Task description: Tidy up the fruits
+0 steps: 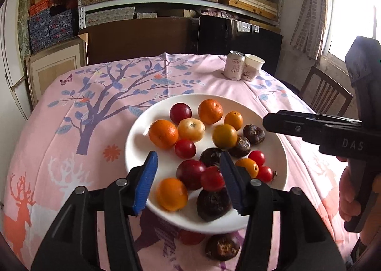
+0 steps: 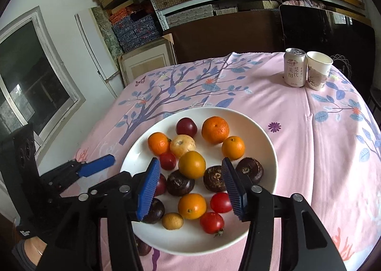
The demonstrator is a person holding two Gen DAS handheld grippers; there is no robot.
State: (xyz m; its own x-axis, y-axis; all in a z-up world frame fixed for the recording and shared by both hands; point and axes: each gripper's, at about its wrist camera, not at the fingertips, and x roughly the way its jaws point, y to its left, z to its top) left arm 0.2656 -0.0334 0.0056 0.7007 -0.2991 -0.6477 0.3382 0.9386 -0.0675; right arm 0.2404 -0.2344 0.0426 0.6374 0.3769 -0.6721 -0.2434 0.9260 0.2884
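Observation:
A white plate [image 1: 135, 142] on the pink tablecloth holds several fruits: tangerines [image 1: 210, 111], red plums [image 1: 180, 113], cherry tomatoes [image 1: 256, 158] and dark water chestnuts [image 1: 253, 134]. My left gripper [image 1: 188, 154] hovers over the plate's near side, blue pads apart, gripping nothing. In the right wrist view the same plate [image 2: 269, 152] lies under my right gripper [image 2: 190, 160], also open and empty. One water chestnut [image 1: 222, 247] and a red fruit [image 1: 190, 237] lie on the cloth in front of the plate. Each gripper shows in the other's view: right gripper [image 1: 285, 123], left gripper [image 2: 100, 163].
A drink can [image 2: 294, 67] and a paper cup [image 2: 318, 71] stand together at the table's far right. A wooden chair [image 1: 326, 94] stands beside the table on the right. Shelves of boxes fill the back wall. A hand [image 1: 350, 197] holds the right gripper's handle.

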